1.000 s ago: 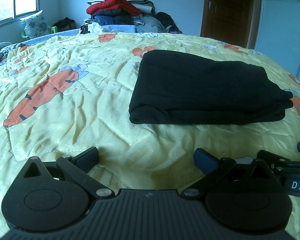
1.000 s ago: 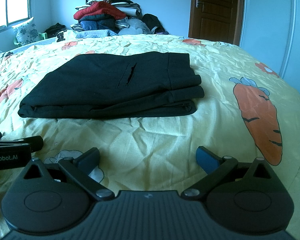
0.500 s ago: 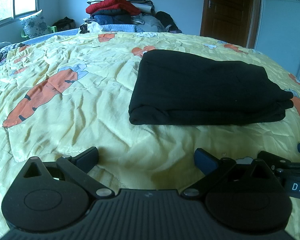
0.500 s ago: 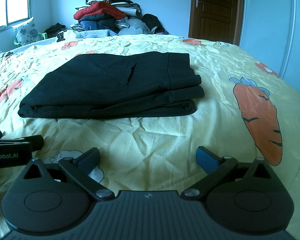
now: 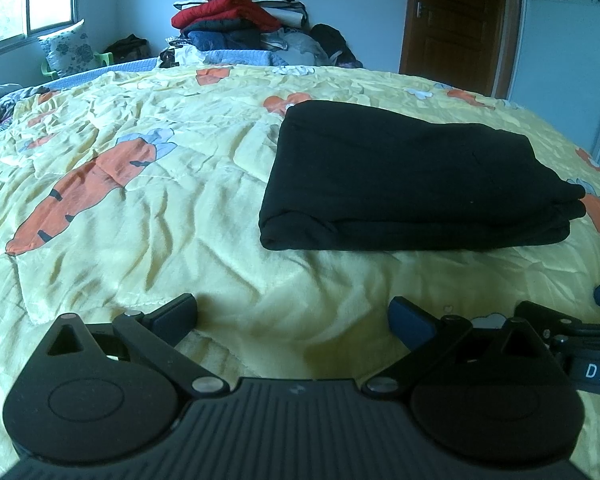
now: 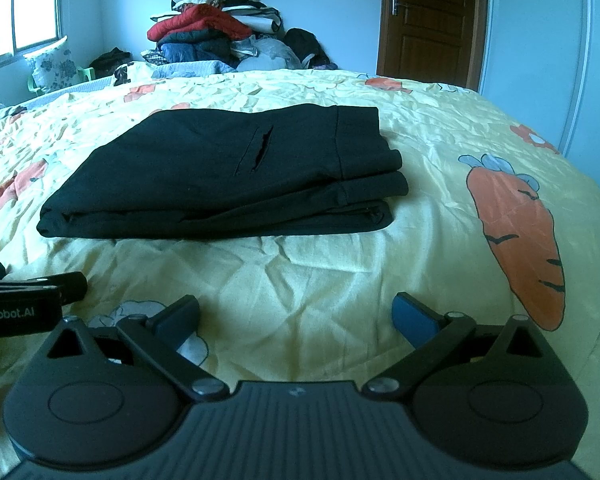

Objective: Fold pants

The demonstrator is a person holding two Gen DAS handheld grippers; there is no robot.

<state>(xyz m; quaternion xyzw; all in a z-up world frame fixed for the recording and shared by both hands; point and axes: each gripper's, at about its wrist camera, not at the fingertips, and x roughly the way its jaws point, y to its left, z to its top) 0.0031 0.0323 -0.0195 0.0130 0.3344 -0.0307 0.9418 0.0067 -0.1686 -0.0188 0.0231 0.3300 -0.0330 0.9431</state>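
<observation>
Black pants (image 6: pixel 220 176) on a yellow bedspread (image 6: pixel 340 288) printed with orange carrots (image 6: pixel 520 240).

One folded pants (image 5: pixel 412 176) (black), two grippers, one door (image 6: pixel 428 20).

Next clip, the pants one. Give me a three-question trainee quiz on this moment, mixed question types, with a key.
1. True or false: the left gripper is shut on the black pants.
2. Multiple choice: the pants lie A) spread out flat at full length, B) folded into a layered stack, C) hanging off the bed edge.
3. Short answer: what do the pants rest on?

Key
1. False. Both it and the right gripper are open, short of the pants, holding nothing.
2. B. Stacked layers show along the near edge in the right wrist view.
3. The yellow carrot-print bedspread.
</observation>
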